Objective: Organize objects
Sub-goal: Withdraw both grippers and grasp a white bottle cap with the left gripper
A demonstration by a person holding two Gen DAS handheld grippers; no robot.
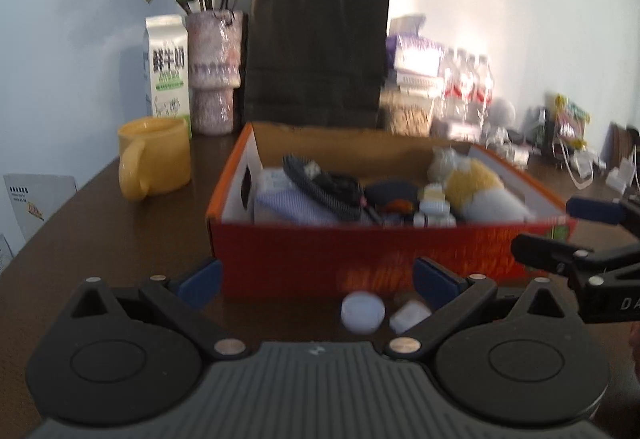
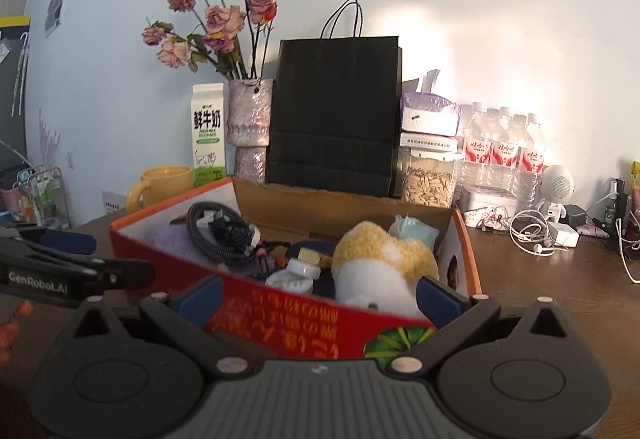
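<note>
A red-orange cardboard box stands open on the dark wooden table. It holds a yellow-and-white plush toy, a coiled black cable, a pale blue cloth and small white containers. My left gripper is open just in front of the box. On the table between its fingers lie a round whitish lid and a small white case. My right gripper is open at the box's near right corner, holding nothing. Each gripper also shows in the other's view, the right gripper and the left gripper.
Left of the box stands a yellow mug. A milk carton, a vase of dried roses and a black paper bag line the wall. Water bottles, a seed jar and tangled white cables crowd the right.
</note>
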